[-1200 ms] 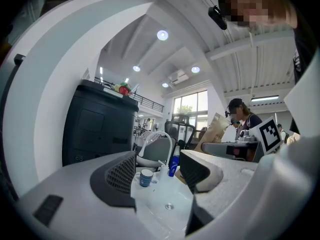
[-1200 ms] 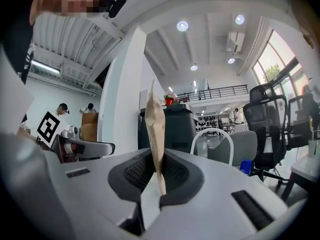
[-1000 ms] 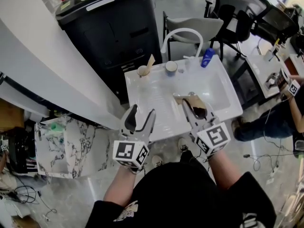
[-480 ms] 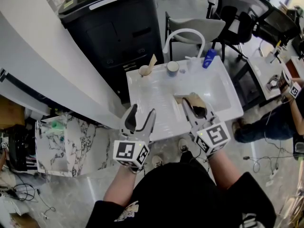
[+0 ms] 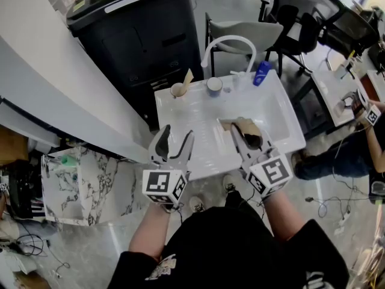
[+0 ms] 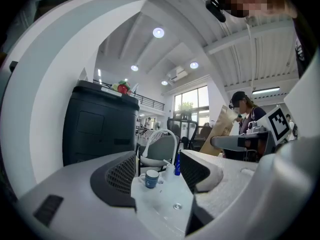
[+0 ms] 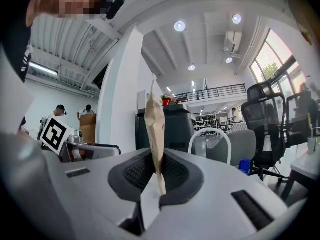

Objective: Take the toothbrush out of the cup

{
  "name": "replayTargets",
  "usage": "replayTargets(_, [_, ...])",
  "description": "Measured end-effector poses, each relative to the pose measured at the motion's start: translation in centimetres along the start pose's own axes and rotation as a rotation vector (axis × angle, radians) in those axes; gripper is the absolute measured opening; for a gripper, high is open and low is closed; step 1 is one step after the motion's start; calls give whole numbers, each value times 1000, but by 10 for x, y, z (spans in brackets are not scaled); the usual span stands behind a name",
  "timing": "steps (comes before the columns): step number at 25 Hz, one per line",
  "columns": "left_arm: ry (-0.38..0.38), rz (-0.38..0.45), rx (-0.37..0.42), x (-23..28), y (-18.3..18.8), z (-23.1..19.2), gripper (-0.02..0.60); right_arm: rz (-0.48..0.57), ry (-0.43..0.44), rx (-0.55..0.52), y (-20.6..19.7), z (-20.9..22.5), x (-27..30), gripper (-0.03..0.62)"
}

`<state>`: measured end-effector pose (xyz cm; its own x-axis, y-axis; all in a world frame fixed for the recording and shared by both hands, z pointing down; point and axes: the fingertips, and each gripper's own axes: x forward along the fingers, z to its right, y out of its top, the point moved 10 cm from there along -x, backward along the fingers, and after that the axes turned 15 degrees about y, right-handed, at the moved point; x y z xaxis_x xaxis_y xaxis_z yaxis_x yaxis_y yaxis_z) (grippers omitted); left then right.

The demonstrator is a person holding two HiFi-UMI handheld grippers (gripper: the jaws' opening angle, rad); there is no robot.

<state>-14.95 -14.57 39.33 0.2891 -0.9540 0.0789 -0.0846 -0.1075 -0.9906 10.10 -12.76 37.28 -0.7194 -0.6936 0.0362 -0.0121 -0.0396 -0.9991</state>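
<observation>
- In the head view, the left gripper (image 5: 177, 136) hangs over the near edge of the white sink (image 5: 283, 122), its fingers spread wide with nothing between them.
- The right gripper (image 5: 243, 130) is over the basin, its fingers pinched on a brown paper packet (image 5: 239, 124).
- The right gripper view shows the packet (image 7: 155, 129) standing upright, edge-on.
- Only the head view shows the tan cup (image 5: 178, 90) at the sink's far left, with a tan piece (image 5: 189, 77) leaning in it. This is possibly the toothbrush, but it is too small to tell.
- The left gripper view shows a blue cup (image 6: 151, 178) instead.
</observation>
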Motion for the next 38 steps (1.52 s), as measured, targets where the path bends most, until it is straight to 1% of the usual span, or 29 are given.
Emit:
replayTargets(5, [20,-8,52,32,-4,2,259,-4,-6,21,-6,16,-2,28])
replayTargets(9, [38,-31,80,62,-13,1,259,-13,1,39,-9,33,0,28])
replayTargets(14, [81,-63,120,101,-25,-6,259,-29,11,56,-15,54,6,28])
replayTargets(18, [102,-111,151,139,-41,-14,259,-44,25,75,-22,74,15,26])
replayTargets(23, [136,-160,165,177,-58,-23,259,-75,39,99,-30,98,28,28])
replayTargets(26, [150,-180,181,197,-69,-26,259,-93,48,111,-37,112,37,28])
replayTargets(33, [204,-217,250,245,-95,-31,259,-136,72,144,-56,137,53,28])
replayTargets(38, [241,-262,260,273,-118,-37,259,-158,81,166,-68,156,60,28])
